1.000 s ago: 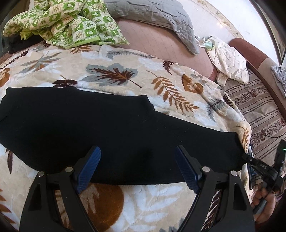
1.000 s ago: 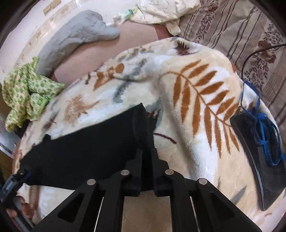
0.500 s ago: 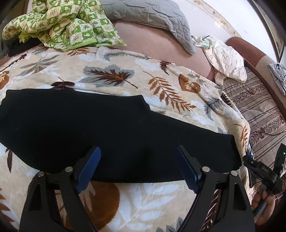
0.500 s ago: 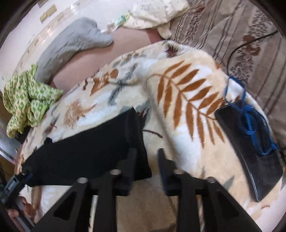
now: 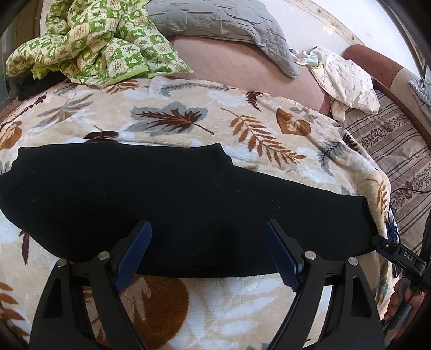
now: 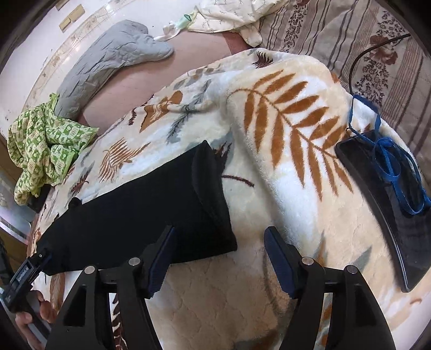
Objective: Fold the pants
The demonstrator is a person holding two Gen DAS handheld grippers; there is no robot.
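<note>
1. The black pants (image 5: 172,204) lie flat on the bed, spread over a leaf-print blanket (image 5: 242,129), in one long strip running along the blanket's near edge. The cuff end (image 6: 212,193) stops short of the blanket's right edge.
2. The left gripper (image 5: 206,253) hovers over the middle of the strip with its jaws wide apart and nothing between them. The blue pads (image 5: 134,255) sit over the near hem.
3. The right gripper (image 6: 218,261) is at the cuff end, jaws wide too. The near corner of the cuff sits just past its left finger; can't tell if they touch.
4. A dark tablet (image 6: 388,204) with a blue cord (image 6: 388,158) on top lies near the blanket's right edge, well apart from the pants.
5. At the far side of the bed there's a green checked quilt (image 5: 94,40) and a gray pillow (image 5: 223,21).
</note>
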